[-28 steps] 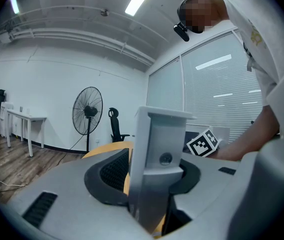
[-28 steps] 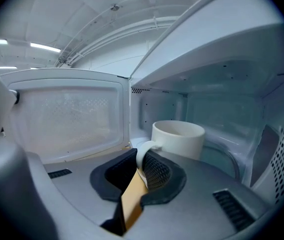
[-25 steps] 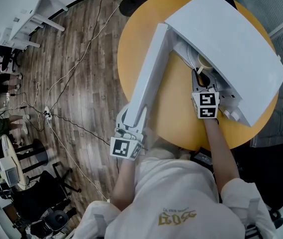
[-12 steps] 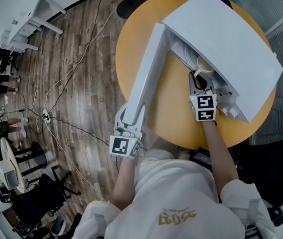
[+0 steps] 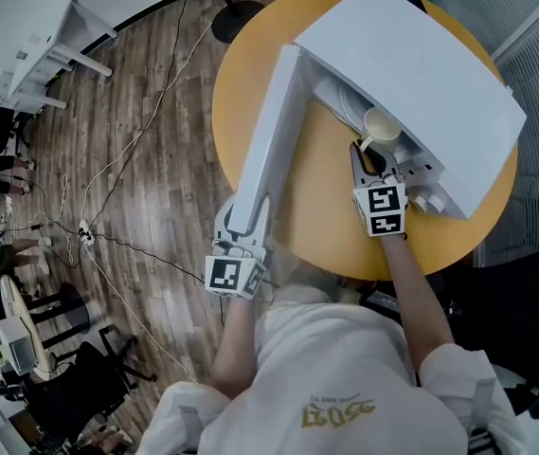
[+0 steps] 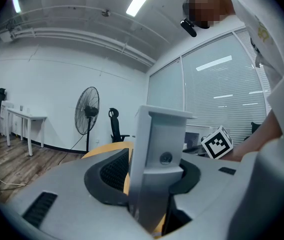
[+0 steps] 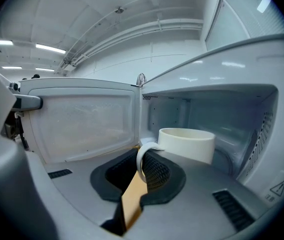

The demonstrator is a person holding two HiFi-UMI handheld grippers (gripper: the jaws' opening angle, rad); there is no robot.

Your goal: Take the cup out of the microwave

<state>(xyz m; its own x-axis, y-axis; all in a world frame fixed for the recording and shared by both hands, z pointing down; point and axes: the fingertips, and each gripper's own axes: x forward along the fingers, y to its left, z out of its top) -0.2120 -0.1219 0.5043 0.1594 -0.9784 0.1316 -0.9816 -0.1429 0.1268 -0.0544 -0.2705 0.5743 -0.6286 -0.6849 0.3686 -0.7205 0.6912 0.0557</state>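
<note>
A white microwave (image 5: 421, 74) stands on a round yellow table (image 5: 321, 192) with its door (image 5: 269, 140) swung wide open. The cream cup (image 5: 381, 124) sits at the mouth of the cavity, half out from under the microwave's top. My right gripper (image 5: 364, 152) is shut on the cup's handle. In the right gripper view the handle (image 7: 142, 160) loops between the dark pads (image 7: 156, 173), and the cup (image 7: 187, 144) is just beyond them. My left gripper (image 5: 243, 230) is shut on the free edge of the door (image 6: 156, 154), holding it open.
The microwave's control knobs (image 5: 428, 200) lie right of my right gripper. Wooden floor with cables (image 5: 136, 159) lies left of the table, with a white desk (image 5: 51, 45) and office chairs farther off. A standing fan (image 6: 87, 115) shows in the left gripper view.
My right gripper has drawn back toward me with the cup, which now shows further out of the cavity. The left gripper and the door have stayed put.
</note>
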